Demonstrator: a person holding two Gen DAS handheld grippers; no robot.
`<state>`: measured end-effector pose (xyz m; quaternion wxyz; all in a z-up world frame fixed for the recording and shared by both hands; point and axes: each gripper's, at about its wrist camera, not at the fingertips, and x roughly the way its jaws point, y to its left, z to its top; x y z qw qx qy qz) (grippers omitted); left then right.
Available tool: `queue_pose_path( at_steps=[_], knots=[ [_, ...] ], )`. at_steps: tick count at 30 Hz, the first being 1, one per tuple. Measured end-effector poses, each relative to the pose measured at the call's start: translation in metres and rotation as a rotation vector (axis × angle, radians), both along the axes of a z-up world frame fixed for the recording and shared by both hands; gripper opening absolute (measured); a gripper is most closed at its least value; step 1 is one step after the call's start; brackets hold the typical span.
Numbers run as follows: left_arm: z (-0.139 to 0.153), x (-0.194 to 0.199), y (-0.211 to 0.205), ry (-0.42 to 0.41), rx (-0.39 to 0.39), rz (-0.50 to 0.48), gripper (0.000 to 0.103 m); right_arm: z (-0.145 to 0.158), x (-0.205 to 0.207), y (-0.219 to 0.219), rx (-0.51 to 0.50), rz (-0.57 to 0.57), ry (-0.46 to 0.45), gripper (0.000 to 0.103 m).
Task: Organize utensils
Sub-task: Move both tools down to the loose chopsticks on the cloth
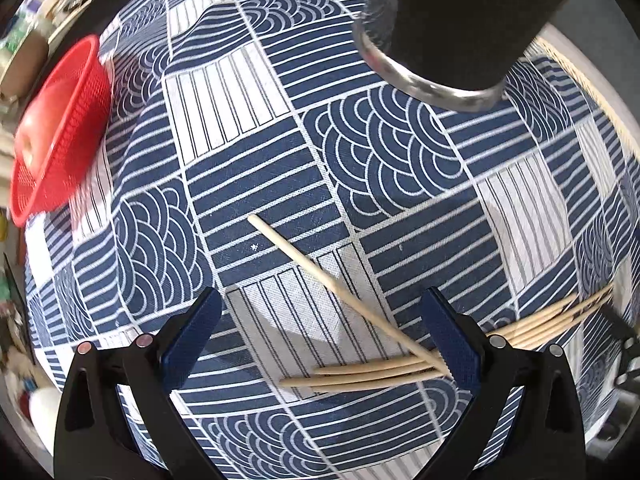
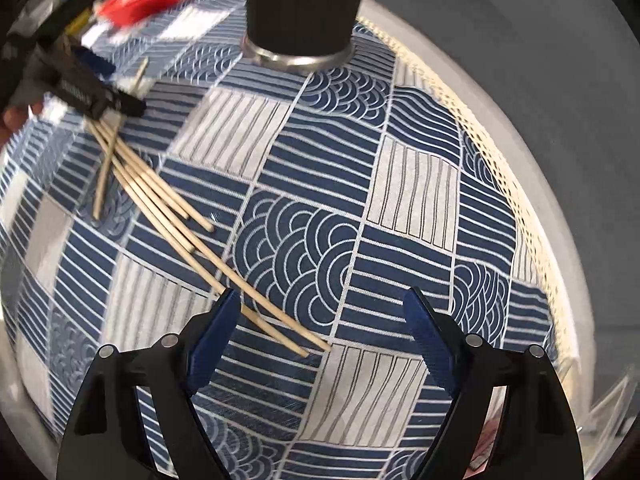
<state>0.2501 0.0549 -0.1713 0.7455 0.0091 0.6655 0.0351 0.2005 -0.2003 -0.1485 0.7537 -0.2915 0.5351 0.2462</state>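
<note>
On patterned worktop (image 1: 248, 128), chopsticks (image 1: 360, 372) lie fanned just beside left gripper (image 1: 324, 332), right gripper (image 2: 320, 336) near their far tips; both grippers released.

1. The left gripper (image 1: 320, 322) fills the bottom of its own wrist view, its black frame spreading toward both lower corners.
2. Its two blue-padded fingers (image 1: 192, 326) stand wide apart, tips leaning slightly toward each other, nothing gripped between them.
3. The right gripper (image 2: 322, 322) sits the same way along the bottom of its own view, blue fingers (image 2: 430, 338) spread wide and holding nothing.
4. In the right wrist view, the left gripper (image 2: 98, 94) shows blurred at the upper left, reaching in from the frame edge; its jaw spacing cannot be made out there.
</note>
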Motion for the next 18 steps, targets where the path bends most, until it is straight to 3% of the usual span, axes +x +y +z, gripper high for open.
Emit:
queue_pose_path(
  at_steps=[5,7,9,16,18],
  knots=[
    [-0.004,0.007,0.014,0.003,-0.048,0.081,0.096,-0.004,0.005,0.007,0.013,0.043,0.038,0.078],
    [-0.004,0.008,0.017,-0.001,-0.050,0.093,0.096,-0.001,0.011,0.006,0.044,0.034,0.065,0.069],
    [-0.005,0.008,0.017,0.003,-0.050,0.096,0.096,0.004,0.015,0.004,0.075,0.025,0.075,0.067],
    [-0.007,0.019,0.013,0.031,-0.041,0.098,0.098,0.000,0.011,0.013,-0.020,0.085,0.003,0.070],
    [-0.008,0.024,0.013,0.037,-0.043,0.101,0.098,0.000,0.014,0.014,-0.023,0.092,0.018,0.070]
  ],
)
